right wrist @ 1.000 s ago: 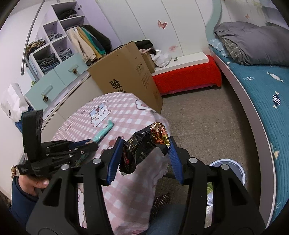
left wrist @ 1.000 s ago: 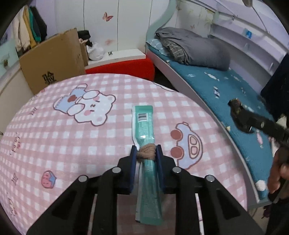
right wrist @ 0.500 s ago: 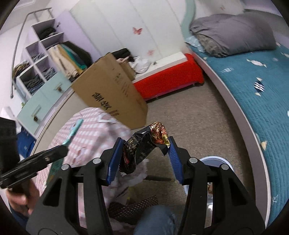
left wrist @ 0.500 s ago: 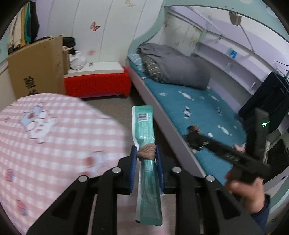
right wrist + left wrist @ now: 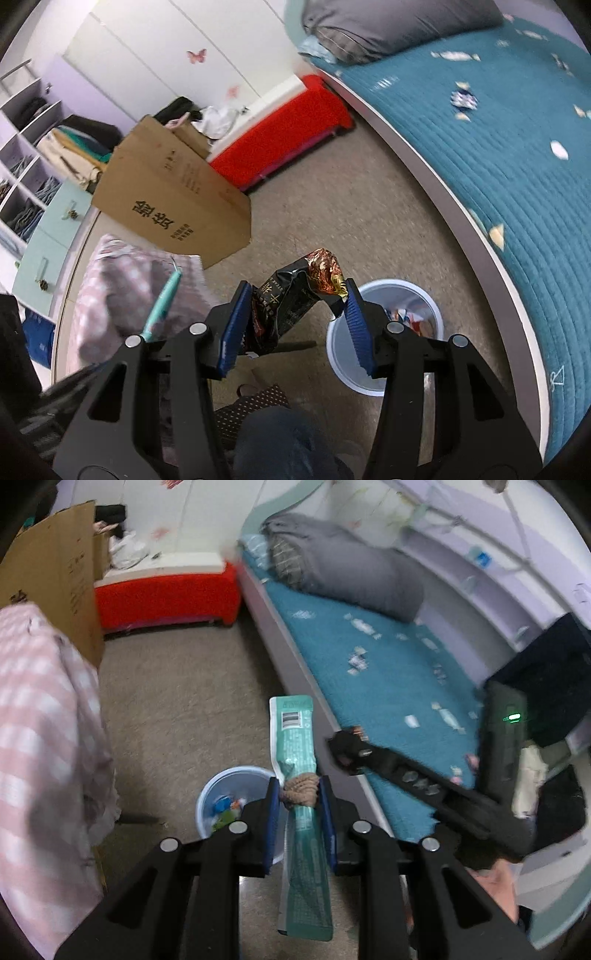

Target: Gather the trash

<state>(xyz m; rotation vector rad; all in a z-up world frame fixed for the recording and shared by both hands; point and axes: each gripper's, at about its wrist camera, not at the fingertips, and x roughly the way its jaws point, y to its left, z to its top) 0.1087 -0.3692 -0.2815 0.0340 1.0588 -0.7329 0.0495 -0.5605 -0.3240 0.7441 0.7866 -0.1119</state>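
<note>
My left gripper is shut on a long teal wrapper with a brown hair tie around it, held above the floor beside a pale blue trash bin with some litter in it. My right gripper is shut on a crumpled black and gold snack bag, held just left of the same bin. The teal wrapper also shows at the left of the right wrist view. The right gripper shows in the left wrist view over the bed's edge.
A table with a pink checked cloth is at the left. A cardboard box leans behind it. A red bench stands at the back. A bed with a teal cover runs along the right.
Both grippers have swung away from the table toward the floor with their trash still held. The trash bin has come into the left wrist view and grown closer in the right.
</note>
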